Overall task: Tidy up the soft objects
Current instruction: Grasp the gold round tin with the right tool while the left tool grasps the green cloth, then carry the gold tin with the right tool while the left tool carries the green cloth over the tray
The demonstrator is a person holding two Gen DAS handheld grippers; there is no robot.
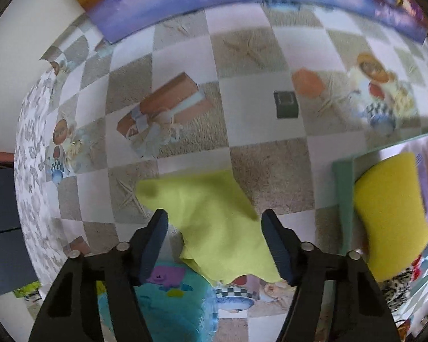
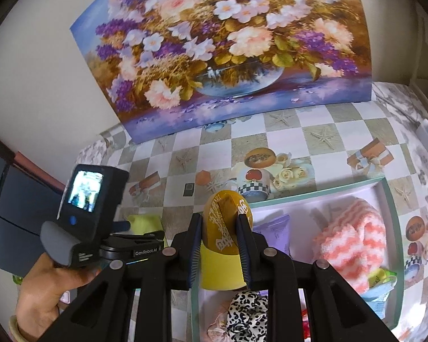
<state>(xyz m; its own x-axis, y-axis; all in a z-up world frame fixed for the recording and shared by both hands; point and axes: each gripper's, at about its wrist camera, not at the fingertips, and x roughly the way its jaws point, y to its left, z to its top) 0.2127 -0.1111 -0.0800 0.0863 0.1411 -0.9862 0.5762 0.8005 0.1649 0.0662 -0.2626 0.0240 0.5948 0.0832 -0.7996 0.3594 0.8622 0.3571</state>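
Your right tool [image 2: 218, 238] was clamped on the yellow sponge [image 2: 219, 268] over the tray [image 2: 391, 199], your left tool [image 1: 214, 245] apart above the green cloth [image 1: 214, 222]; releasing early risked it landing outside.

Lime-green cloth [image 1: 214, 222]; yellow sponge [image 1: 391, 216]; tablecloth [image 1: 251, 108] beige/white checks w/ starfish; pink-white zigzag sock [image 2: 353, 242]; leopard-print scrunchie [image 2: 248, 316]; teal tray [image 2: 392, 213].

Bare tablecloth [image 1: 242, 99] beyond cloth [image 1: 214, 222]; tray [image 1: 342, 199] rightward.
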